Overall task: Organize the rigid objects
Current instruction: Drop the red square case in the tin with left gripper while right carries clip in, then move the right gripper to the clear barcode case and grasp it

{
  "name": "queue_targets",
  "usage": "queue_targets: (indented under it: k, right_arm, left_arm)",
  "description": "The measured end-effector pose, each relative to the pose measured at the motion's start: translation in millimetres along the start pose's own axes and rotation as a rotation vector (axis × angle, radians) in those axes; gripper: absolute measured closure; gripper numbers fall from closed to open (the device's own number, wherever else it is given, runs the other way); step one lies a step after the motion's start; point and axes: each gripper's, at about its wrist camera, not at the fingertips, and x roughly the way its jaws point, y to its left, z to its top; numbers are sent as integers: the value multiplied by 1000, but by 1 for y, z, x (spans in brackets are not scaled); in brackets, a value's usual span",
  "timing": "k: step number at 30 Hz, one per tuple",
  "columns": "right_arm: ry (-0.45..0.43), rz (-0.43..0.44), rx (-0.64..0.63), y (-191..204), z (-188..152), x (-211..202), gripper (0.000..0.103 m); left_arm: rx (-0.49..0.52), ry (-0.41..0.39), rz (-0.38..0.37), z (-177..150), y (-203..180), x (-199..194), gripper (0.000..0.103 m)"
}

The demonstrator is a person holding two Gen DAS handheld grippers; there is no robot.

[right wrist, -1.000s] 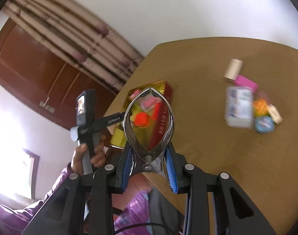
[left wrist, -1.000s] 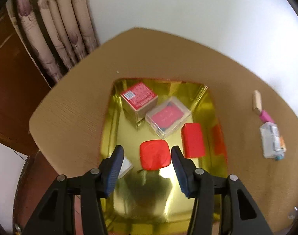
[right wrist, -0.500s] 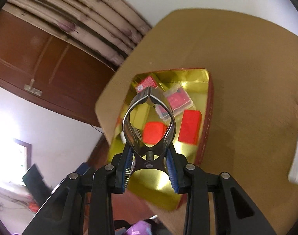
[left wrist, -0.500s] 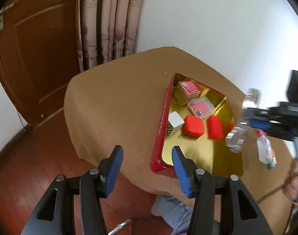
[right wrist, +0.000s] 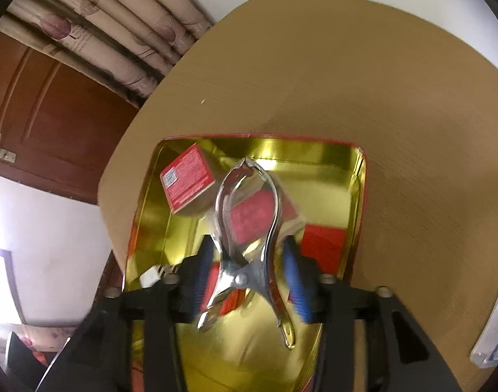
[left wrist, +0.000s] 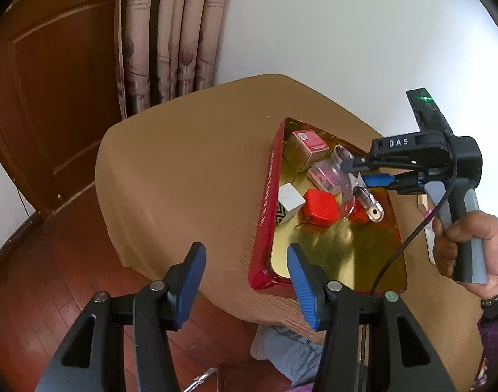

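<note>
**Clip over tray, right tongs**

Right tongs (right wrist: 249,281): pinching a steel clip (right wrist: 249,228) at its waist; long axis forward along the fingers, closed tip far, splayed handles near. It hangs over the tray (right wrist: 355,196), whose floor lies directly beneath; release is judged next.

Left tongs (left wrist: 245,274): spread, empty, off the tray's near corner, farther from the clip.

Tray: gold, mirror-smooth, red rim. Holds a glossy red case (left wrist: 319,207), white block (left wrist: 290,197), red carton (right wrist: 187,179).

Bench (left wrist: 183,170): tan, matte.
</note>
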Motion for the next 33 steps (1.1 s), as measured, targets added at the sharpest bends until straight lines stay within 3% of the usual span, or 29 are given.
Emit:
queue_targets:
  k: [2,6,9,12,14,18,25,33]
  right_arm:
    - [-48,28,12,-3,-3,-12,29]
    - [-258,113,14,-9,-39,-63,25]
    - [-442,15,-13,-19,-97,-111,3]
    - [-575,-129,17,-51,-157,-153,0]
    - [-577,-254,61,-83,-184,-172,0]
    - [-503,-310,155,-139,-198,-193,0]
    - [-328,-327,137,-160,-146,-161,0]
    - [-216,-412,115,-173,-105,-133,0]
  left_arm:
    - [3,9,3,0,0,2,50]
    - [27,14,10,-2,-6,4,50]
    - [65,-7,19,-5,-14,-1,50]
    - [100,-27,43,-9,-23,-6,50]
    - [101,-25,36,-12,-26,-8,50]
    - [86,4,3,-19,-33,-7,50]
    - [162,12,24,-27,-50,-6,50]
    - [133,70,-1,-24,-42,7,50]
